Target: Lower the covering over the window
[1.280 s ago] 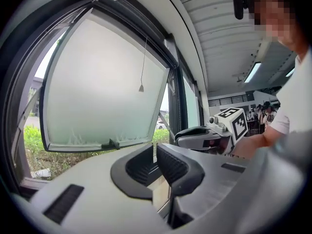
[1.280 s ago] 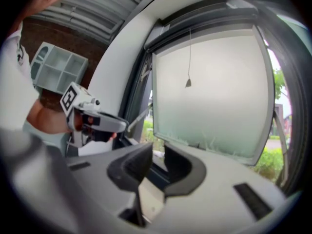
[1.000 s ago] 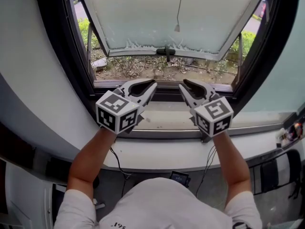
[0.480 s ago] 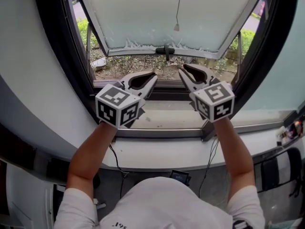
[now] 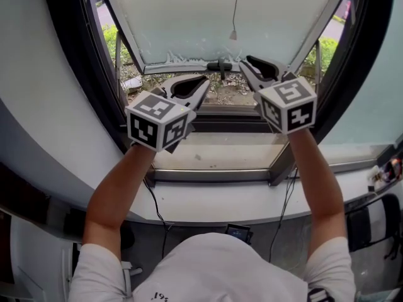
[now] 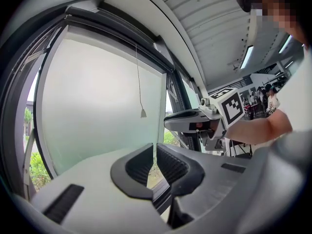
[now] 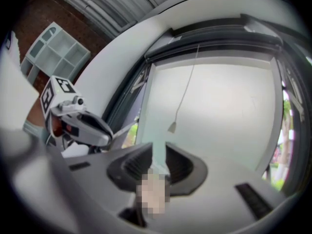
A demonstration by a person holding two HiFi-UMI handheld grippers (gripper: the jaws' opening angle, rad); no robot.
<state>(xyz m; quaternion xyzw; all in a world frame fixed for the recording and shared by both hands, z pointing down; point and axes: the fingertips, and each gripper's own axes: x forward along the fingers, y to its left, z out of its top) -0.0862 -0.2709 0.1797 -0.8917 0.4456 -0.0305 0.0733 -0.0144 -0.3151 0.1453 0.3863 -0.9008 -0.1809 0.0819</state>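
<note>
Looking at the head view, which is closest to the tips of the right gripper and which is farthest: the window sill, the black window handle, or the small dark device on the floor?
From the right gripper:
1. Black window handle, just left of it.
2. Window sill, below it.
3. Dark device, down on the floor.

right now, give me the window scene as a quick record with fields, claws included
window pane: frosted, dark handle at its lower edge
pull cord: hangs in front of the pane, small pull at its end, untouched
left claw: shut, empty, lower than the pull
right claw: jaws apart, nothing gripped, tips near the handle
sill: below both claws
outside: plants and soil showing under the pane
</note>
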